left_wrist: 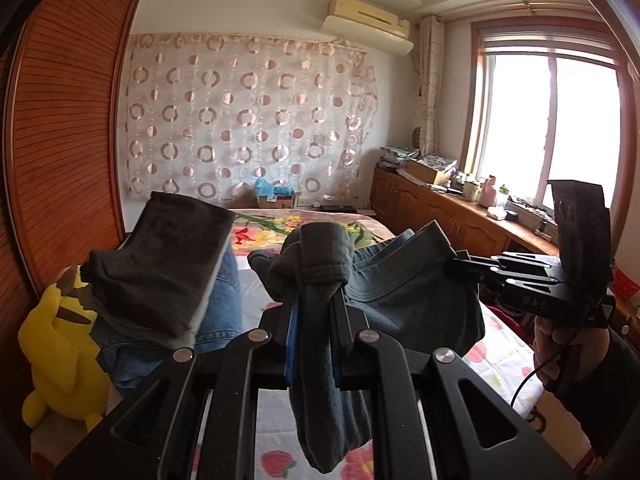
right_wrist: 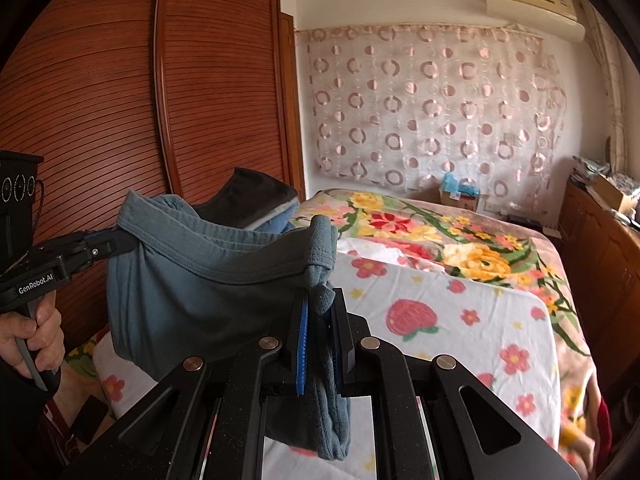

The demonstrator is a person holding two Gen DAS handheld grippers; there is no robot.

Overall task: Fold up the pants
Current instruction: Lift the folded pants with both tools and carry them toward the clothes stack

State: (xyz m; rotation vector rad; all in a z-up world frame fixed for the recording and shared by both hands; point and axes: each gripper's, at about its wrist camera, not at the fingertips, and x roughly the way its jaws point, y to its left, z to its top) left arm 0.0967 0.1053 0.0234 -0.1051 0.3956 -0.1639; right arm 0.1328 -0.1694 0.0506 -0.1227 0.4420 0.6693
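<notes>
The left gripper (left_wrist: pixel 316 300) is pinching one end of the waistband of the grey-blue pants (left_wrist: pixel 404 292), and the right gripper (right_wrist: pixel 320 312) is pinching the other end. The pants hang between them in the air, above the bed (right_wrist: pixel 460 320) w/ flower sheet. A pile of clothes (left_wrist: pixel 160 264) and a yellow toy (left_wrist: pixel 56 344) lie at the left side.

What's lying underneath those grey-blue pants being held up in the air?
Below the pants, pinched by the left gripper and right gripper, lies a white strawberry-print sheet over a floral blanket. The hanging cloth hides the bed directly beneath.
</notes>
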